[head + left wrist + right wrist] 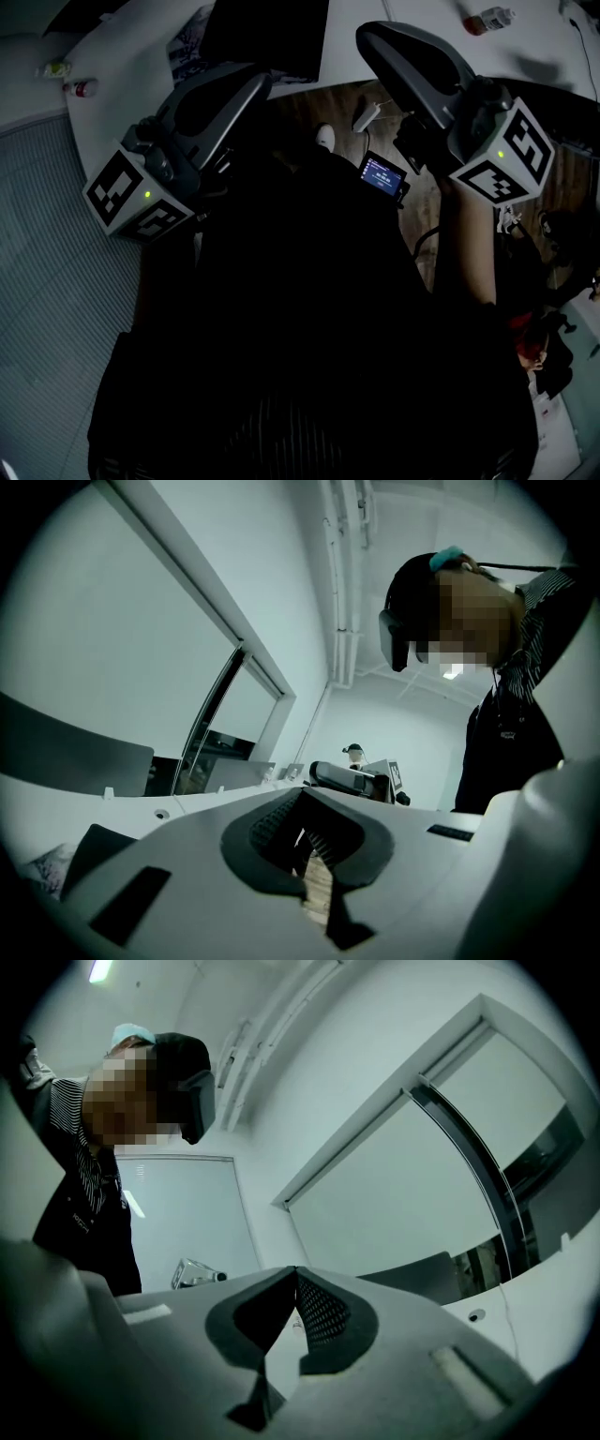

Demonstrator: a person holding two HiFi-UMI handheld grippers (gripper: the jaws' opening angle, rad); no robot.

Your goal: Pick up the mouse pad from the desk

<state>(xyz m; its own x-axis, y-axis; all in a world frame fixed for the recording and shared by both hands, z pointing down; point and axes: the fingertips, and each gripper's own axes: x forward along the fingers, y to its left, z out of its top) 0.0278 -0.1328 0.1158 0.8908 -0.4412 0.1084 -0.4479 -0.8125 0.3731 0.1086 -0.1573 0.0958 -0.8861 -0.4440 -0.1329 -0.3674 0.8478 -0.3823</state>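
Your left gripper and your right gripper have grey shells, each cube on them shows black and white square markers with a small green light, and you see a white desk, a brown wooden floor, a grey-blue ribbed carpet and a bottle with red cap.

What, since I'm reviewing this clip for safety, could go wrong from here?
1. The left hand-held gripper and right hand-held gripper are both shut; pushed at the dark mouse pad like that, they would likely just shove it.
2. The small bottle lies near the edge of the desk, and a sweeping reach could knock it off.
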